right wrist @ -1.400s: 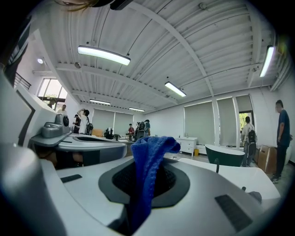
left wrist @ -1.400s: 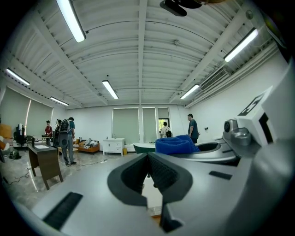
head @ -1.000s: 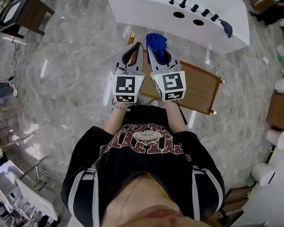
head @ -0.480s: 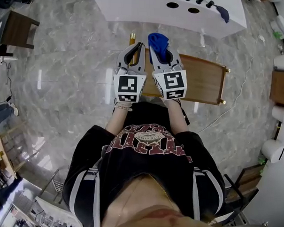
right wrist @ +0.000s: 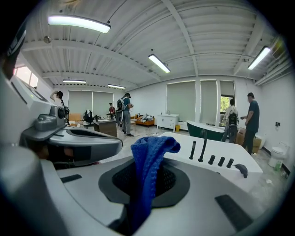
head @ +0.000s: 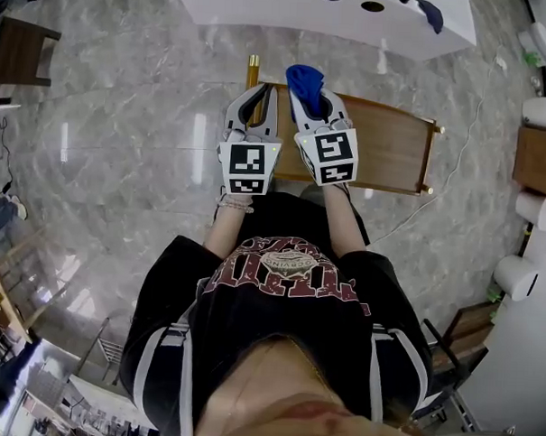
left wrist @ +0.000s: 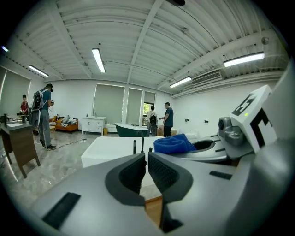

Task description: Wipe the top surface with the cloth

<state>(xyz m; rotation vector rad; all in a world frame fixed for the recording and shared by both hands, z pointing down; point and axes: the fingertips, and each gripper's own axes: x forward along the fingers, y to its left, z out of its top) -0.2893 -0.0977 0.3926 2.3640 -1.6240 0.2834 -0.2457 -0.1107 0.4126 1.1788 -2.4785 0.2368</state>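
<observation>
Underfoot, a grey marble floor [head: 122, 161] fills most of the head view, with the standing person looking down over both grippers. Ahead stands a long white unit [head: 264, 9] with round holes and black taps [right wrist: 201, 145]. Nearer, directly below the grippers, is a wooden table [head: 393, 155] with brass-coloured corner posts. Its top is probably the surface to be wiped, though the white unit cannot be ruled out. Right gripper [head: 312, 99]: jaws clamped on the blue cloth [right wrist: 150, 156], which stands up between the pads in a loose fold. It appears to be held clear of the table, so wiping looks not yet begun. Left gripper [left wrist: 146, 159]: jaws drawn almost together, only a slit between the pads, nothing in them. It rides just beside the right one, apparently idle. Writing: each marker cube [head: 247, 166] shows only black-and-white squares; the shirt print is too distorted to read
</observation>
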